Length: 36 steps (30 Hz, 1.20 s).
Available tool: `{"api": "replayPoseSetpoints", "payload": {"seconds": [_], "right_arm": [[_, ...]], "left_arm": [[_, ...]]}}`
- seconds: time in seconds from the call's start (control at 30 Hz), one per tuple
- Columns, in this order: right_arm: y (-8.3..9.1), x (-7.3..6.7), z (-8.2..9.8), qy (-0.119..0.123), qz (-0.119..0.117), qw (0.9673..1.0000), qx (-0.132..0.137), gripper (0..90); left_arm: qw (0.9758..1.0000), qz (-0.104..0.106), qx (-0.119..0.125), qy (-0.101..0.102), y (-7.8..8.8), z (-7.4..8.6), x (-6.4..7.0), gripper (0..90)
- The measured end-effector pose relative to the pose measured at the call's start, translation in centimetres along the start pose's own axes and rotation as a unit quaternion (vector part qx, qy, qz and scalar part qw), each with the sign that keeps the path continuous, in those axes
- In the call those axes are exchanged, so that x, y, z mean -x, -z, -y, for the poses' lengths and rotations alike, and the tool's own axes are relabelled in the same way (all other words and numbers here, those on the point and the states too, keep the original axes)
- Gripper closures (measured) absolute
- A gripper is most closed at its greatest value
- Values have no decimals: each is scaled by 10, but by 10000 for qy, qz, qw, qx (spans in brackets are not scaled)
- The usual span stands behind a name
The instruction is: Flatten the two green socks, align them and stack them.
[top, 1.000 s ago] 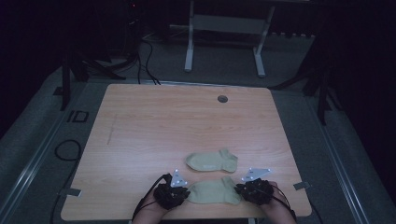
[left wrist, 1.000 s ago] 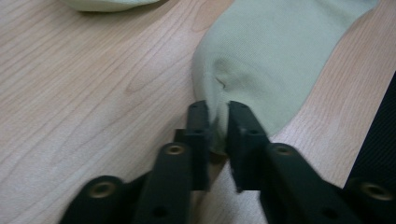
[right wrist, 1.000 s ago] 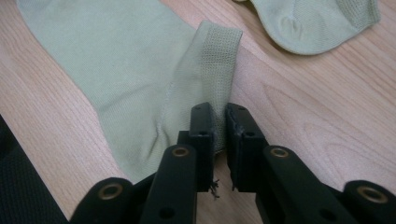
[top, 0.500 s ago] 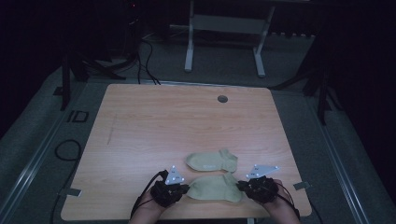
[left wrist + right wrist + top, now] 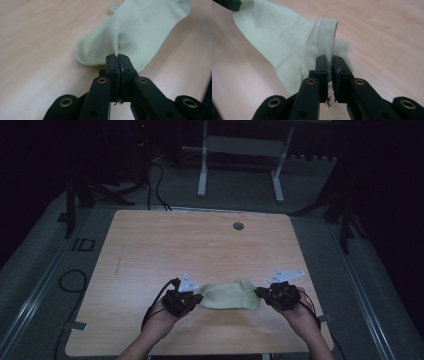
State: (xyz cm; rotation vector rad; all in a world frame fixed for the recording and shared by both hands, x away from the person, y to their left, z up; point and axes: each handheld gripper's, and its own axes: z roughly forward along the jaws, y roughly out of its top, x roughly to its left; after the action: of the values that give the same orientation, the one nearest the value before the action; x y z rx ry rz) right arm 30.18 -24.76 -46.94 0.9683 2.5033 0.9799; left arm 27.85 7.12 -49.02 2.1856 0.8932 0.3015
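Both pairs of jaws are clenched on the same pale green sock [image 5: 231, 295], one at each end. In the left gripper view the black jaws of the left gripper [image 5: 117, 58] meet with only a thin pinch of fabric at the toe end between them, and the cloth puckers into folds where it is caught. In the right gripper view the right gripper [image 5: 329, 61] bites the ribbed cuff, which stands up as a band just above the jaw tips.

From the high view, the left gripper [image 5: 195, 297] and right gripper [image 5: 260, 293] sit near the front edge of the table [image 5: 150, 250], a hand behind each, with the sock stretched flat and level between them. Holding it by both ends looks meant to keep it spread out and free of wrinkles, probably so it can be laid squarely onto something.

That something is likely the second sock [image 5: 92, 47], seen in the left gripper view lying on the wood just beyond and beneath the held one; the held sock hangs over it, apart from the tabletop. Its fuzzy edge also peeks past the cuff in the right gripper view.

Farther off, the table is bare wood apart from a small round hole [image 5: 238, 226] near its far edge. Beyond that stand a metal frame [image 5: 240, 150] and loose cables [image 5: 155, 175] on the dark floor.
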Motion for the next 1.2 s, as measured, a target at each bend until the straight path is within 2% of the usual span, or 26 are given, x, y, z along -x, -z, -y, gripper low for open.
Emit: {"api": "replayPoseSetpoints", "payload": {"seconds": [0.23,0.37,0.63,0.8,0.9,1.0,1.03,1.2], "right_arm": [[-5,16,-12,-205,2,9997,127,837],[-14,23,-11,-315,22,9995,28,836],[-35,32,-1,-441,-20,9986,-284,836],[-47,35,3,-483,15,9978,-449,836],[-54,35,5,-455,25,9974,-553,835],[-62,36,8,-488,7,9969,-620,834],[-64,37,9,-495,5,9967,-644,834],[-72,37,12,-512,11,9959,-750,833]], "left_arm": [[9998,-135,110,-18,0,-17,-14,881],[9999,-117,-27,-14,-11,-19,-17,880],[9995,-90,-276,98,-33,-11,-22,880],[9988,-160,-466,11,-46,-7,-21,880],[9986,-112,-522,57,-51,-4,-24,880],[9982,-121,-578,90,-56,-2,-26,879],[9980,-180,-597,77,-57,-1,-27,879],[9976,-163,-658,128,-64,3,-28,878]]}}
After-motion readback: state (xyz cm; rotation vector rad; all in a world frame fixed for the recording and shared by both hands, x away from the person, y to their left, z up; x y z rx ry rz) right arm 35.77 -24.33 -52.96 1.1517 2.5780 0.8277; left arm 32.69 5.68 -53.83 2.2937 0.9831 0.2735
